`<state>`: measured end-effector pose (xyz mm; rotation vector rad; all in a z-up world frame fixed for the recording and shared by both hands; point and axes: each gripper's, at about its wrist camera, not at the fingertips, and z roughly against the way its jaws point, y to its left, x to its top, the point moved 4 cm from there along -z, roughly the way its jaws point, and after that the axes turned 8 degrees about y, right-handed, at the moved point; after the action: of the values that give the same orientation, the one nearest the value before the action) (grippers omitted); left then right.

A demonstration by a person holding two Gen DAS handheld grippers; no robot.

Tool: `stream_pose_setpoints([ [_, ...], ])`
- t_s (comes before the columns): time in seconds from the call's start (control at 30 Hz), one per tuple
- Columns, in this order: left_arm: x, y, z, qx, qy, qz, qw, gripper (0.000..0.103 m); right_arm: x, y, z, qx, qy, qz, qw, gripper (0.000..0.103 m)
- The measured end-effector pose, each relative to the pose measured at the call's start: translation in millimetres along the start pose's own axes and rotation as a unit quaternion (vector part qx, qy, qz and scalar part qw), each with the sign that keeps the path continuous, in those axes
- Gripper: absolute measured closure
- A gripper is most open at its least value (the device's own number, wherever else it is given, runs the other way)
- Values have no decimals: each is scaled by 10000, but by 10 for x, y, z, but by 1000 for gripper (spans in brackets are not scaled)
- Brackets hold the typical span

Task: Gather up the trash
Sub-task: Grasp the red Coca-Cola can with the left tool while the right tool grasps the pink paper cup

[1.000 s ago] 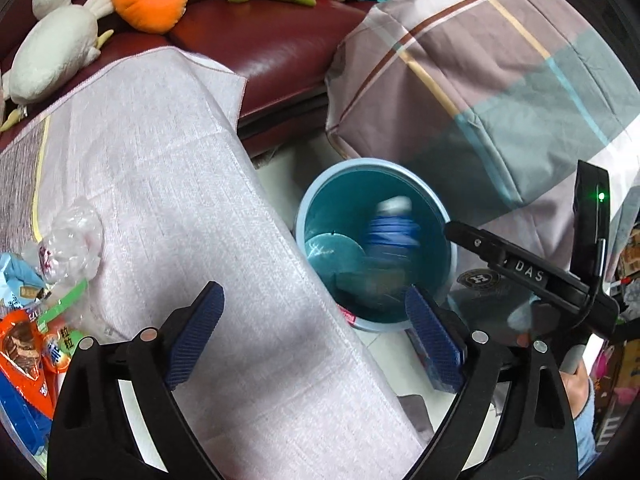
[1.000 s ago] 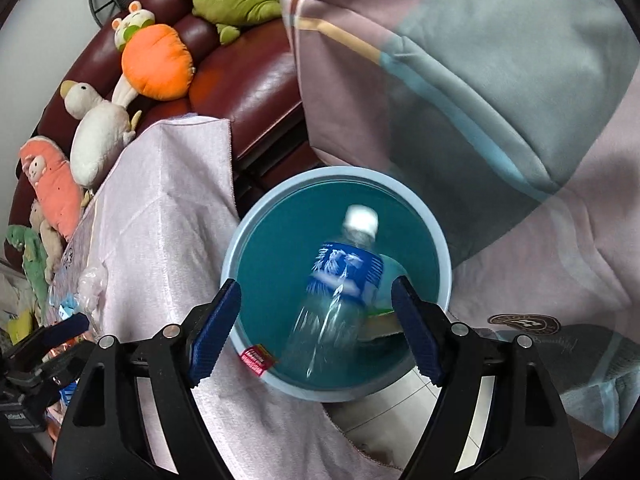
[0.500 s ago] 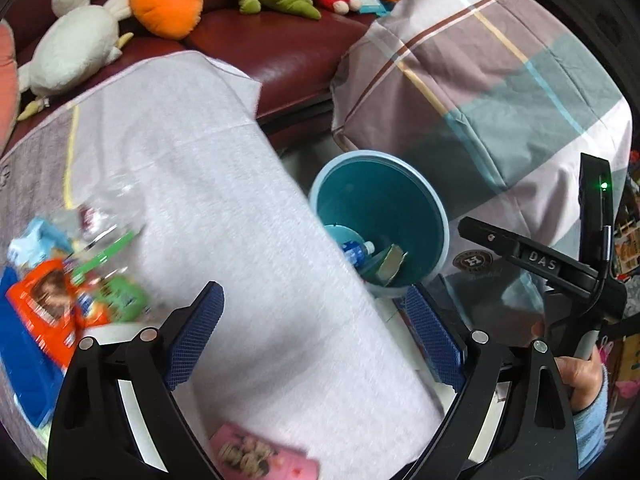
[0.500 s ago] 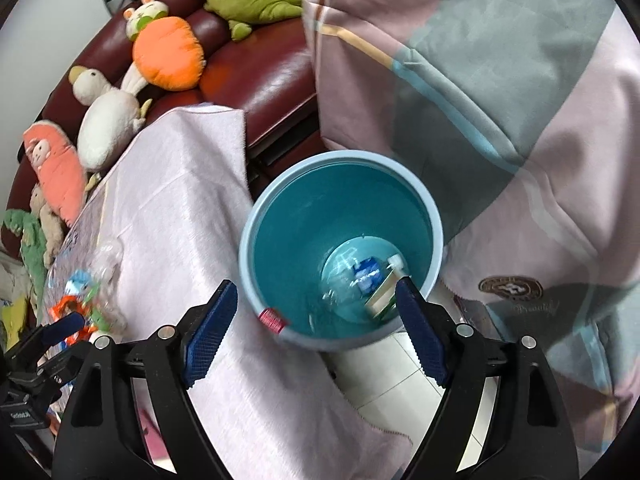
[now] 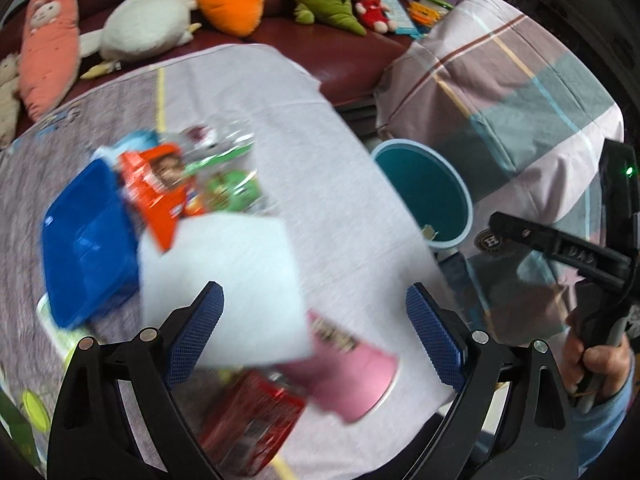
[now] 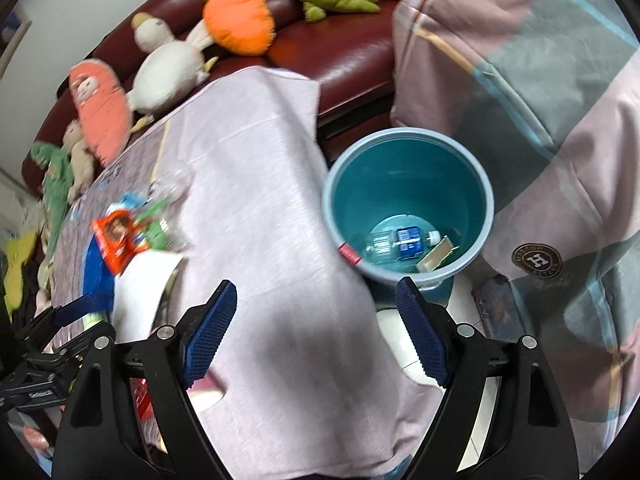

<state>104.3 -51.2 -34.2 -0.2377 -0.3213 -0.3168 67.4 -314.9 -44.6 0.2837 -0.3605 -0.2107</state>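
A teal bin [image 6: 408, 168] stands on the floor at the table's right edge; a clear plastic bottle with a blue label [image 6: 400, 242] and a small carton [image 6: 434, 258] lie at its bottom. The same bin [image 5: 424, 192] shows in the left wrist view. Trash is piled on the cloth-covered table [image 5: 320, 160]: an orange packet [image 5: 156, 188], a green wrapper [image 5: 232, 192], a white sheet [image 5: 224, 284], a pink packet [image 5: 352, 368], a red packet [image 5: 252, 420]. My left gripper [image 5: 314, 332] hangs open above the white sheet and pink packet. My right gripper [image 6: 316, 332] is open and empty over the table edge, beside the bin.
A blue plastic tray [image 5: 88, 236] lies left of the trash pile. Plush toys [image 6: 236, 20] line a dark red sofa [image 6: 340, 48] behind the table. A plaid-covered bulk [image 6: 540, 80] stands right of the bin. A hand [image 5: 596, 356] grips the right tool.
The bottle dropped into the bin and now lies at its bottom. Both grippers swung left and rose, away from the bin; the left one now looks over the trash pile on the table.
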Motion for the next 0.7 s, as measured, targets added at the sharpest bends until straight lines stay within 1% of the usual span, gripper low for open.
stream_pose_setpoints([
  [0.17, -337, 202, 41, 131, 21, -133, 9998, 10, -178, 224, 51, -18, 94, 286, 9995, 25],
  [0.33, -705, 301, -58, 266, 258, -570, 9977, 10, -337, 411, 37, -55, 223, 492, 9985, 25],
  [0.43, -903, 351, -198, 342, 460, -743, 9956, 10, -416, 533, -6, -66, 331, 625, 9975, 25],
  [0.57, -1052, 392, -396, 351, 653, -846, 9937, 10, -499, 698, -82, -103, 474, 820, 9955, 25],
  [0.7, -1074, 441, -545, 244, 637, -834, 9942, 10, -536, 841, -158, -142, 615, 954, 9934, 25],
])
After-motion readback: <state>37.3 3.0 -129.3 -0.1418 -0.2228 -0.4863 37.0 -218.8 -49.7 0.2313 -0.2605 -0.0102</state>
